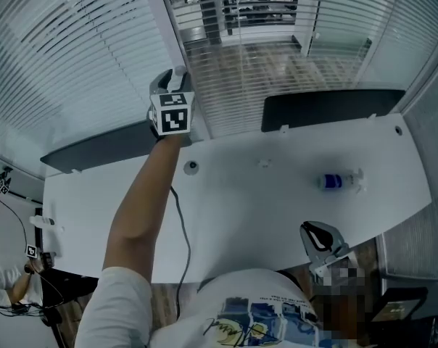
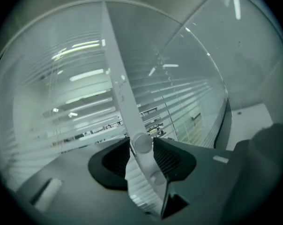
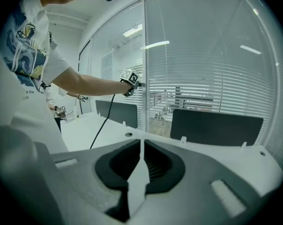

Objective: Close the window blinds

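The left tongs (image 2: 141,142) are sitting released around a knob (image 2: 143,145) on the window frame (image 2: 114,69). The right tongs (image 3: 141,146) are hovering clenched by the desk (image 1: 277,198).

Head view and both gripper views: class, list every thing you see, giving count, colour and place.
desk: one, white, centre
blinds: several, white, behind the desk
knob: one, pale, on the window post, between the left jaws
partition panels: two, dark, desk's far edge
bottle: one, blue-labelled, desk's right side
cable: one, black, crossing the desk
left gripper: one, grey, open around the knob
right gripper: one, grey, shut, empty, desk's near edge
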Motion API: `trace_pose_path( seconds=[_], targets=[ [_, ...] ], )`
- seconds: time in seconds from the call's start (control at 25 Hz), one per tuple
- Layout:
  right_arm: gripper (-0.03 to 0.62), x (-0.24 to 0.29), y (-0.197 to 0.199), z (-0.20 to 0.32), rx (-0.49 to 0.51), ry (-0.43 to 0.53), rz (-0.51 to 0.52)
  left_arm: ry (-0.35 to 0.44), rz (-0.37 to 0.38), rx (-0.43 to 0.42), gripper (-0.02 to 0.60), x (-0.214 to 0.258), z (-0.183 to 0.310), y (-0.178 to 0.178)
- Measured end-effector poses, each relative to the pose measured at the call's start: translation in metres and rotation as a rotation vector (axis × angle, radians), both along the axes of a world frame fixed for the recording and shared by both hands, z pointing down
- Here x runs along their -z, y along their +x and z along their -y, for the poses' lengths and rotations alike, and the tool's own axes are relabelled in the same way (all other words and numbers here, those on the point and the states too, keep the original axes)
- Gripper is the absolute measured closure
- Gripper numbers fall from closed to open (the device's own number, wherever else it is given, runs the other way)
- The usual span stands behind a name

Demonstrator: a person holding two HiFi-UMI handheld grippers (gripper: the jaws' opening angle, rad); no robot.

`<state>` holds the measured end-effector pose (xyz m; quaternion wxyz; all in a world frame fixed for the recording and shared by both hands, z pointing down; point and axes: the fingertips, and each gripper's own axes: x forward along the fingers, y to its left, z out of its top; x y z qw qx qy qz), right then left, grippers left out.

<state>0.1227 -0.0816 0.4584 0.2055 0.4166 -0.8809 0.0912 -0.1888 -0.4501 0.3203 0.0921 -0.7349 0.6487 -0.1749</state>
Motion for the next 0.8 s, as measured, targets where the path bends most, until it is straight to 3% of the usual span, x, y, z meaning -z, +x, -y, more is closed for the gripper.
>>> trace_pose_path(
  seconds=[0.24, 0.44, 0.56, 0.6, 0.68, 0.8],
  targets=[
    [0.579, -0.001, -0.001, -0.001, 0.004, -0.001, 0.003, 0.044, 0.556, -0.087, 0.417, 0.001, -0.002, 0.013],
    [0.579, -0.001, -0.001, -0.002, 0.006, -0.003, 0.000, -0.004, 0.861, -0.131, 0.417, -0.011, 0.008, 0.016],
    [0.579, -0.001, 0.002, -0.003, 0.001, 0.004, -0.002, -0.010, 0.957, -0.133, 0.421, -0.017, 0.011, 0.014],
    [0.579, -0.002, 0.002, -0.004, 0.000, 0.001, -0.003, -0.005, 0.973, -0.130, 0.453, -0.017, 0.011, 0.014],
    [0.579, -0.002, 0.003, -0.004, -0.005, -0.006, 0.000, -0.002, 0.972, -0.125, 0.456, -0.018, 0.011, 0.014],
    [0.579, -0.002, 0.002, -0.002, -0.007, -0.007, 0.001, 0.000, 0.911, -0.109, 0.457, -0.017, 0.010, 0.015]
  ],
)
